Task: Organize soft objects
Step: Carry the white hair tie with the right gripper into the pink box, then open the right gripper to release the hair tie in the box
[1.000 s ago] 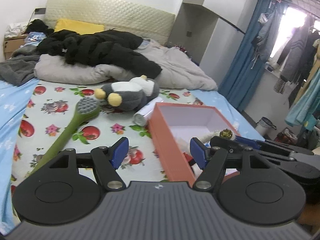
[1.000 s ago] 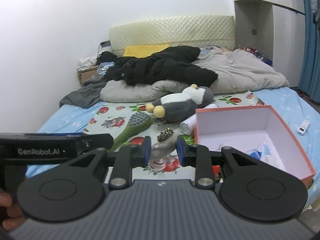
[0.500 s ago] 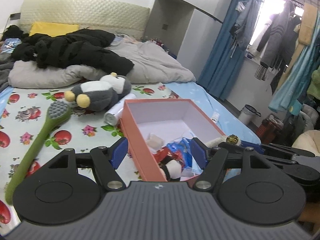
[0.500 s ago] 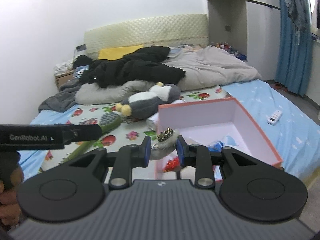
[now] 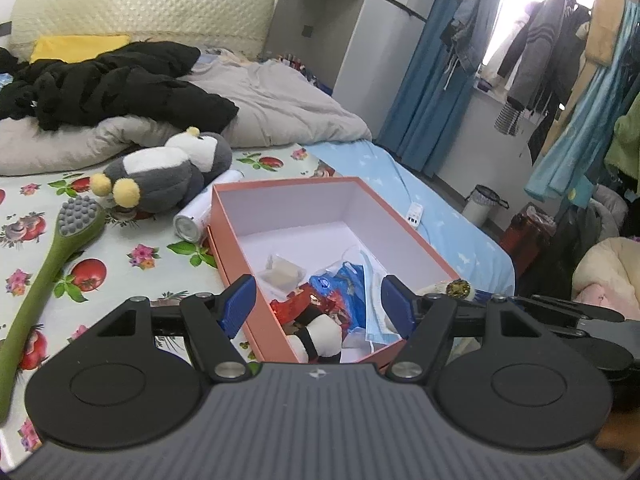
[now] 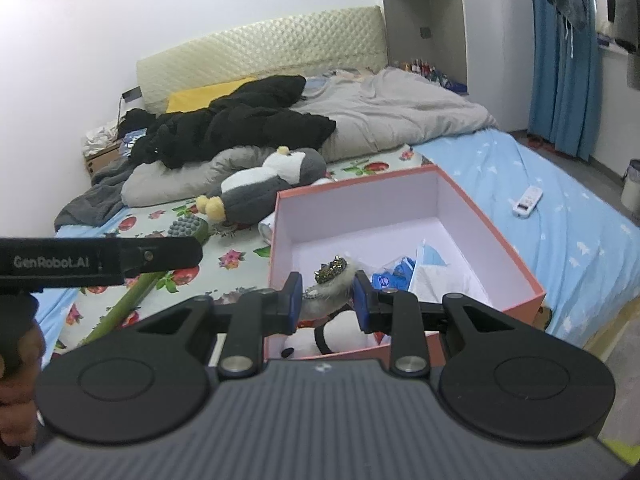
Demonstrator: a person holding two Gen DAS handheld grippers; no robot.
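A bedroom: a bed (image 5: 400,184) under a fruit-and-flower printed sheet fills both views, with a grey duvet and black clothing heaped toward the padded headboard in the upper left of each frame.

At the centre sits an open salmon-pink cardboard box with a white inside (image 5: 296,204) (image 6: 472,216), holding a blue face mask (image 5: 372,280), crumpled blue and red wrappers and a small white plush with a black band (image 5: 320,332).

The right claw (image 6: 326,296), low in the middle of its frame, is clamped on a small grey furry toy with a spiky gold crown (image 6: 332,280), held above the near end of the box.

The left claw (image 5: 316,304) stands wide apart and holds nothing, its blue pads (image 5: 240,300) straddling the box's near left wall.

Beyond the box lie a grey-and-white plush penguin with yellow feet (image 5: 168,172) (image 6: 260,188), a white can (image 5: 192,220) and a green long-handled brush with grey nubs (image 5: 60,248).
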